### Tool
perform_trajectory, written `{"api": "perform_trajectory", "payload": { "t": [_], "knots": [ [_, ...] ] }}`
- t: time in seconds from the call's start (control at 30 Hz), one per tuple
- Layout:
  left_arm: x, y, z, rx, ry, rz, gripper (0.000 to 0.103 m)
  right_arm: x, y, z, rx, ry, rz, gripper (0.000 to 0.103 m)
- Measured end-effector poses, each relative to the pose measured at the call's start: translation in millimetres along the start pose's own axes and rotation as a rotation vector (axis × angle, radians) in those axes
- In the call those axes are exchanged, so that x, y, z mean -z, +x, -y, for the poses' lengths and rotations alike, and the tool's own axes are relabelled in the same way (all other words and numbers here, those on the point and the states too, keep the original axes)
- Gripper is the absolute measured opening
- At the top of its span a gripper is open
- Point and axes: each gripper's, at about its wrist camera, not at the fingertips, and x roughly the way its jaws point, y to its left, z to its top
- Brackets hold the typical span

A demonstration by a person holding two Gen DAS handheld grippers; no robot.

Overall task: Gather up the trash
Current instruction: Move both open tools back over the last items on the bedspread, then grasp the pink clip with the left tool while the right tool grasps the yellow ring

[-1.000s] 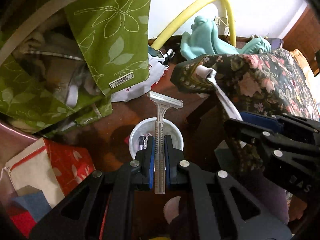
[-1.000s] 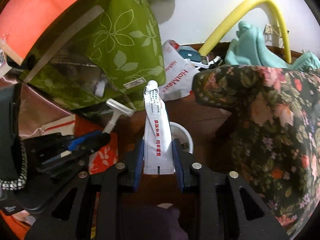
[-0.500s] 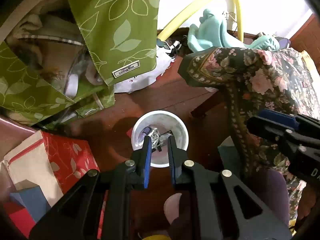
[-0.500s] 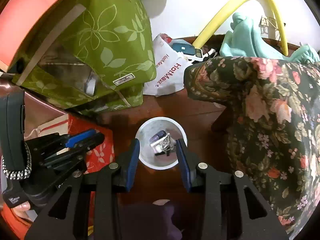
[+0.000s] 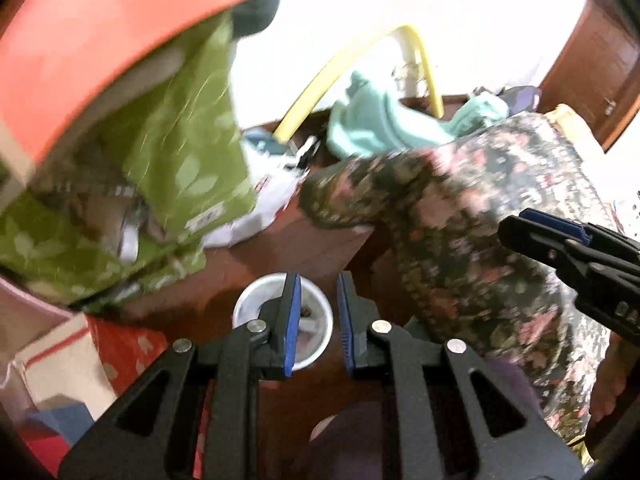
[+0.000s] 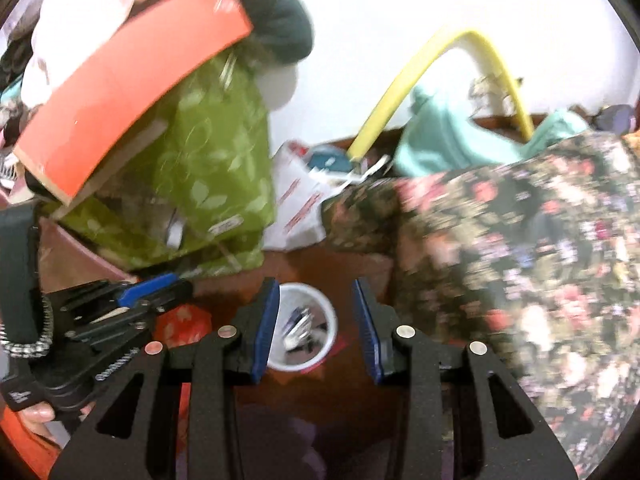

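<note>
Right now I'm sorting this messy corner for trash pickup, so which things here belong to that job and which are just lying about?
Part of the job:
- white bin, with trash inside
- left hand-held gripper, open and empty
- right hand-held gripper, open and empty

Just lying about:
- green leaf-print bag
- floral cloth
- yellow hose
- teal cloth
- red box

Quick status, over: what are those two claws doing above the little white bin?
Left gripper and right gripper: jaws open, nothing between them. White bin below on the wooden floor, trash inside. Floral fabric close beside bin, not covering it.
</note>
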Motion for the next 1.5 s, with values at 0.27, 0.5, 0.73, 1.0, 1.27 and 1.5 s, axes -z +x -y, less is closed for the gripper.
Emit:
{"api": "perform_trajectory", "payload": {
  "t": [0.27, 0.5, 0.73, 1.0, 1.27, 1.5],
  "knots": [
    [-32, -28, 77, 0.085, 0.111, 0.107, 0.017, 2, -64, 60, 0.141, 0.087, 0.188, 0.034],
    [-58, -17, 149, 0.148, 0.198, 0.119, 0.017, 7, -105, 135, 0.261, 0.203, 0.273, 0.034],
    [-78, 14, 220, 0.161, 0.286, 0.089, 0.035, 23, -119, 211, 0.358, 0.324, 0.274, 0.034],
    [-91, 57, 284, 0.182, 0.362, 0.072, 0.069, 39, -92, 288, 0.365, 0.425, 0.157, 0.054],
    [-100, 109, 333, 0.194, 0.423, 0.011, 0.069, 36, -45, 332, 0.329, 0.412, 0.070, 0.056],
    [-109, 141, 353, 0.235, 0.447, -0.036, 0.069, 32, -7, 343, 0.341, 0.360, 0.039, 0.046]
  ]
}}
